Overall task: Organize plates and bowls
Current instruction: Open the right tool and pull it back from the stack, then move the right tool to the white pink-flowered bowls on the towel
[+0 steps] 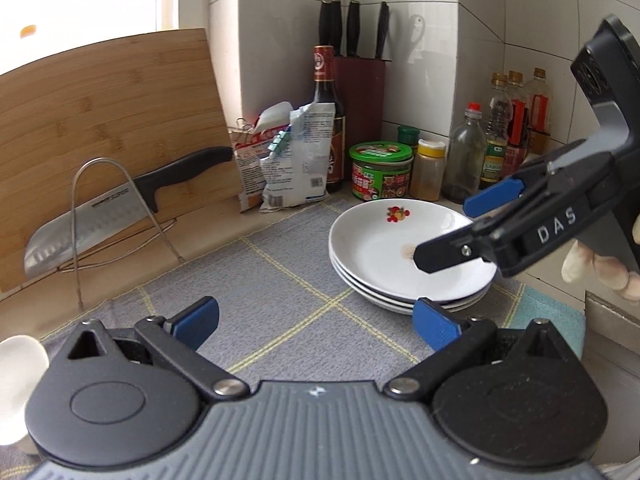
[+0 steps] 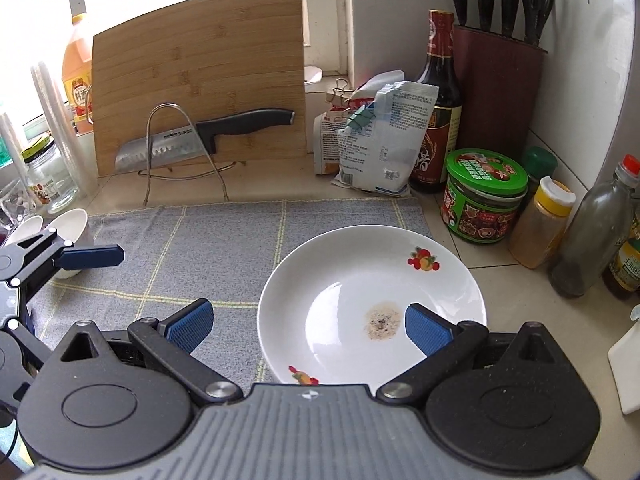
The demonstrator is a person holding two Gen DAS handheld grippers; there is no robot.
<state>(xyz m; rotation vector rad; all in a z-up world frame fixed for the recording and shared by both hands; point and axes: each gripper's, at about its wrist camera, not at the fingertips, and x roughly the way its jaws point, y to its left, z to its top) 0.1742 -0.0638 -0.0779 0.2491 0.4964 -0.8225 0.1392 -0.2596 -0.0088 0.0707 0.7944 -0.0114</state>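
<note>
A stack of white round fruit-printed plates (image 1: 404,256) is sitting on the grey checked cloth (image 1: 280,292). The right gripper (image 2: 306,326) is hovering above it, jaws wide, empty. The left gripper (image 1: 316,320) is gaping empty near white bowls (image 2: 70,226).

The lower plates (image 1: 404,300) in the stack are covered by the top plate, only their rims being shown. The near rim of the top plate (image 2: 372,292) is hidden behind the right gripper's body. A white bowl (image 1: 16,376) is cut off by the left edge. Bag print (image 2: 400,128) is too small to be read. Knife blades are buried in the block (image 2: 496,92).
</note>
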